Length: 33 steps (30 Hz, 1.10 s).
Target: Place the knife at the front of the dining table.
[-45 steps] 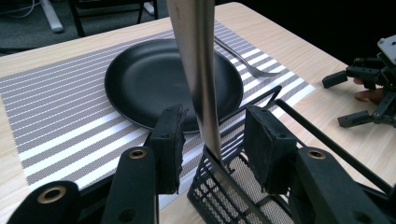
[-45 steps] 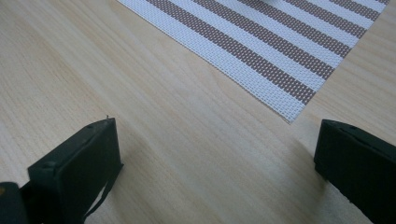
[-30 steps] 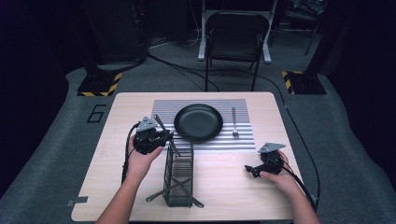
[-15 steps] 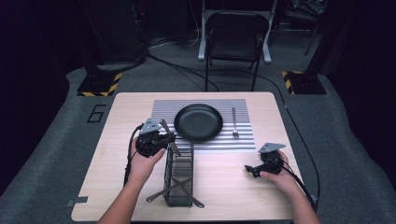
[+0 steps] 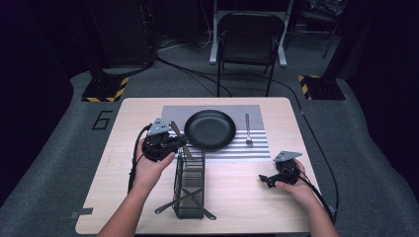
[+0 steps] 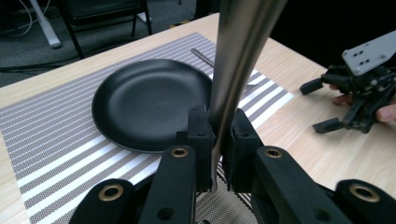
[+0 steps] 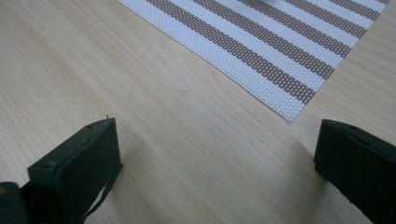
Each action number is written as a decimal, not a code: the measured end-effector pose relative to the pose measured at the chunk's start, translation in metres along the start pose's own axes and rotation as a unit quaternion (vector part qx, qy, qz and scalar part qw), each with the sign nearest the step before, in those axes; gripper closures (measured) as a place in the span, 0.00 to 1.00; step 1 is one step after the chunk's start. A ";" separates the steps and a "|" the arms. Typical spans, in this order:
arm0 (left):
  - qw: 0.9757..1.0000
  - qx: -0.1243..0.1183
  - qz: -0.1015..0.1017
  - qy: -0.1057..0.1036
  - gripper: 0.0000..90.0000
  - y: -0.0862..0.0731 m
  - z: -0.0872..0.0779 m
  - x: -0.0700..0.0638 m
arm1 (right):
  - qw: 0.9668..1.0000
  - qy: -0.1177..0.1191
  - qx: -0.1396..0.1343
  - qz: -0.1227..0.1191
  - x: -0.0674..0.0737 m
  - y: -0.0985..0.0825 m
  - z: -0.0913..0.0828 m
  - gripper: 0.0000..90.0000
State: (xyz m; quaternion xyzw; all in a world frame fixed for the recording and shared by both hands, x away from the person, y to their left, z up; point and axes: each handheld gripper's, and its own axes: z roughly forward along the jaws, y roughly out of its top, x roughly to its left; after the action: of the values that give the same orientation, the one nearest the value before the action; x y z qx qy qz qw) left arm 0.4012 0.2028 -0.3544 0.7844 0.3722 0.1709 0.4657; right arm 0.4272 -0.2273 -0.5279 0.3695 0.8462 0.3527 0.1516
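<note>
Bare wooden table (image 5: pixel 118 197) lies open at the left edge. The left gripper (image 5: pixel 174 142) is clamped on a flat metal utensil handle (image 6: pixel 238 60), held above the far end of the wire caddy (image 5: pixel 189 185), just beside the black plate (image 5: pixel 210 129) on the striped placemat (image 5: pixel 257 145). Well apart to the right, the right gripper (image 5: pixel 267 180) rests on bare wood near the front edge, jaws wide with nothing between them.

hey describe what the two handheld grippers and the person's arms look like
Both the left gripper and the right gripper are black, each with a grey three-cornered plate on top and a black cable trailing back. The jaws are blocky black, on links with brass-coloured rivets. The forearms are bare, with no sleeves or gloves.
</note>
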 end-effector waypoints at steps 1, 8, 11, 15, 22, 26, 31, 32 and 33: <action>1.000 -0.001 -0.001 -0.002 0.92 0.002 -0.002 0.000 | 1.000 0.000 0.000 0.000 0.000 0.000 0.000 0.00; 1.000 0.000 -0.002 0.004 0.92 0.018 -0.022 0.005 | 1.000 0.000 0.000 0.000 0.000 0.000 0.000 0.00; 1.000 -0.001 -0.003 0.006 0.92 0.024 -0.032 0.006 | 1.000 0.000 0.000 0.000 0.000 0.000 0.000 0.00; 1.000 -0.013 -0.001 0.012 0.92 0.032 -0.046 0.010 | 1.000 0.000 0.000 0.000 0.000 0.000 0.000 0.00; 0.999 -0.031 -0.011 0.032 0.92 0.040 -0.072 0.020 | 1.000 0.000 0.000 0.000 0.000 0.000 0.000 0.00; 0.998 -0.034 -0.020 0.039 0.92 0.039 -0.078 0.026 | 1.000 0.000 0.000 0.000 0.000 0.000 0.000 0.00; 0.997 -0.034 -0.035 0.052 0.92 0.031 -0.077 0.039 | 1.000 0.000 0.000 0.000 0.000 0.000 0.000 0.00; 0.997 -0.034 -0.043 0.056 0.92 0.027 -0.072 0.044 | 1.000 0.000 0.000 0.000 0.000 0.000 0.000 0.00; 0.997 -0.031 -0.046 0.057 0.92 0.025 -0.070 0.047 | 1.000 0.000 0.000 0.000 0.000 0.000 0.000 0.00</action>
State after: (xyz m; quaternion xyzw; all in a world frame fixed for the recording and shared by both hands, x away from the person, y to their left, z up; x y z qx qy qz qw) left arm 0.4000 0.2731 -0.3015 0.7408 0.4284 0.2053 0.4748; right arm 0.4272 -0.2273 -0.5279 0.3696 0.8462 0.3528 0.1516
